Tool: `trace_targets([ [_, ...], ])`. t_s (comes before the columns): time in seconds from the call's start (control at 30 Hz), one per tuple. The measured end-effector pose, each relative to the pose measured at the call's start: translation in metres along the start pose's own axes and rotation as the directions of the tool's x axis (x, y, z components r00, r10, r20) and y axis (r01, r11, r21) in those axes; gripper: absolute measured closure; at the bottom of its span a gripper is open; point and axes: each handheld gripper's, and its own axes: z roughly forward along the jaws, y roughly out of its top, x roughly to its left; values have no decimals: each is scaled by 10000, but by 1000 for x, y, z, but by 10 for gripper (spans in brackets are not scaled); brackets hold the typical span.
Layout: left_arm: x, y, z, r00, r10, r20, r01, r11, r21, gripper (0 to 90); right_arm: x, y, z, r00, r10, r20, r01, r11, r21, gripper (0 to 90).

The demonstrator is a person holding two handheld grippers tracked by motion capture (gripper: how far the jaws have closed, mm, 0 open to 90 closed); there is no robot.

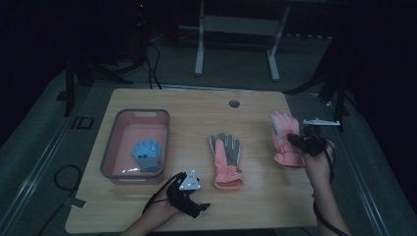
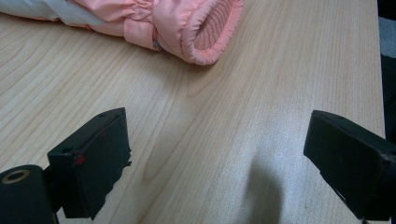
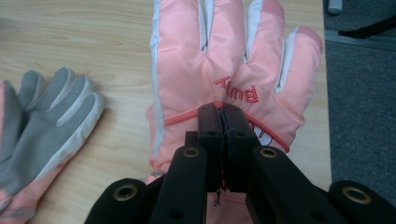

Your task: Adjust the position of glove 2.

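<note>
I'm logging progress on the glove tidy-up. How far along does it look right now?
Done: one blue glove lies in the pink bin. In hand: the right claw is shut on a pink glove near the table's right edge. Left: the other pink glove lies mid-table, grey palm up, and the left claw stands open near its cuff, touching nothing.

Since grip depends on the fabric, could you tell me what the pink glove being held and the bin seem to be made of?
Pink glove: probably smooth woven nylon shell, faint sheen, stitched seams, embroidered lettering. Bin: likely moulded plastic, grey rim, glossy pink inside with glare.
</note>
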Motion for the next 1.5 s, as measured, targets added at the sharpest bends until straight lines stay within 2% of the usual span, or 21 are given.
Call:
trace_targets([
  [0.17,0,0,0,10000,2,19,-2,10000,-8,73,6,-18,-16,9999,121,-97,-119,9997,194,877],
  [0.23,0,0,-1,10000,10,0,-10,10000,-8,73,7,-21,-18,9999,111,-108,-109,9997,230,878],
  [0.27,0,0,-1,10000,4,8,-4,10000,-14,73,12,-31,-21,9997,140,-201,-132,9992,367,877],
  [0.37,0,0,-1,10000,-2,19,2,10000,-25,73,17,-43,-22,9993,246,-296,-231,9984,511,877],
  [0.63,0,0,-1,10000,-34,-1,34,10000,-30,73,24,-60,-5,9986,362,-383,-329,9961,824,876],
  [0.7,0,0,-1,10000,-39,-39,39,10000,-31,73,23,-64,6,9988,410,-280,-385,9957,844,871],
  [0.83,0,-1,-1,10000,-20,-51,20,10000,9,73,20,-67,16,9984,565,-76,-556,9945,884,863],
  [0.87,0,-1,-1,10000,-8,-49,8,10000,15,73,18,-70,23,9988,476,79,-482,9941,970,881],
  [0.93,0,-1,-1,10000,-7,-43,7,10000,29,73,18,-72,26,9989,460,68,-465,9937,1020,880],
  [1.1,0,-2,0,10000,-18,-19,18,10000,73,73,20,-74,29,9997,194,126,-206,9944,1033,866],
  [1.23,0,-2,1,10000,-18,13,18,10000,77,73,16,-70,24,9998,85,-185,-67,9956,936,792],
  [1.37,0,-1,1,10000,-9,35,9,9999,103,73,11,-64,16,9973,-653,-338,681,9935,915,702],
  [1.43,0,-1,1,10000,3,33,-4,9999,106,73,8,-60,14,9924,-1115,-528,1168,9868,1118,629],
  [1.5,0,-1,1,10000,-11,41,11,10000,90,73,5,-58,12,9883,-1411,-586,1471,9824,1151,620],
])
